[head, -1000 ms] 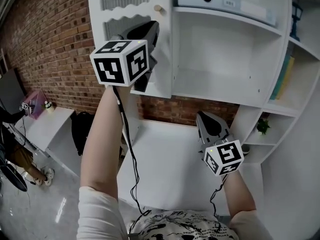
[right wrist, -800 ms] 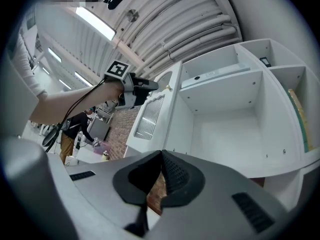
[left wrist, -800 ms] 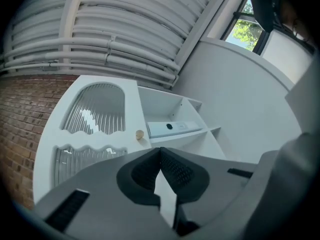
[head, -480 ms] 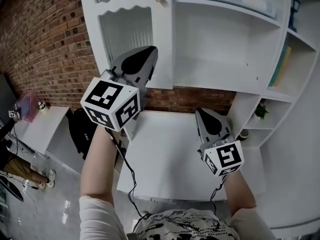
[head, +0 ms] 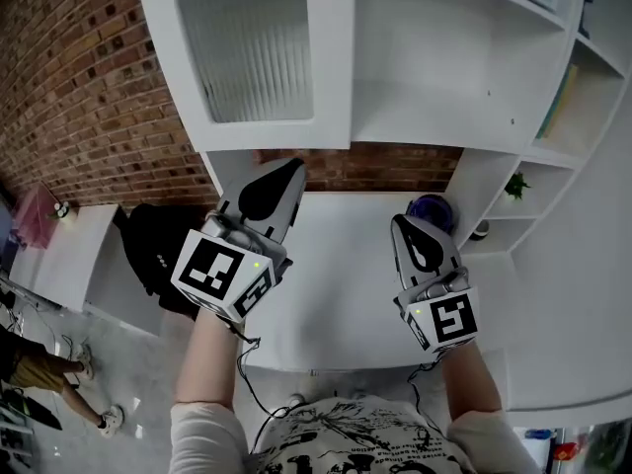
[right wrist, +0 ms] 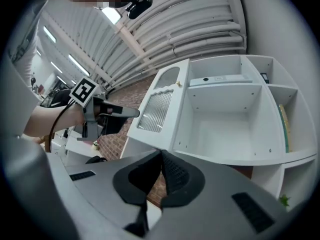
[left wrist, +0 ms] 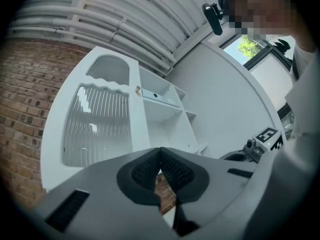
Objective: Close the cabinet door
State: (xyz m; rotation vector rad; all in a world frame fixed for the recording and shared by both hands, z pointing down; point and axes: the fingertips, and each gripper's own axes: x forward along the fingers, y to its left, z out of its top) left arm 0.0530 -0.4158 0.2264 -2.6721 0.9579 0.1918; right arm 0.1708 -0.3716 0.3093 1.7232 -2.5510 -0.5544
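The white cabinet door [head: 252, 62] with a ribbed glass pane stands swung open to the left of the empty compartment [head: 444, 57]. Its small knob [left wrist: 137, 89] shows on the door's edge, and the door [right wrist: 157, 109] also appears in the right gripper view. My left gripper [head: 293, 166] hangs below the door over the desk, shut with nothing between its pads [left wrist: 172, 169]. It is apart from the door. My right gripper [head: 400, 223] hovers over the desk to the right, below the compartment. Its jaws are shut and hold nothing.
A white desk [head: 336, 294] lies under both grippers against a brick wall [head: 89, 117]. A purple object [head: 432, 208] sits behind the right gripper, with a small plant [head: 515, 186] and books [head: 565, 97] on side shelves. A black bag [head: 158, 255] and low table [head: 59, 255] stand at left.
The left gripper has dropped from beside the door's edge near the knob to low over the desk. The right gripper shifted slightly. The door stays open.
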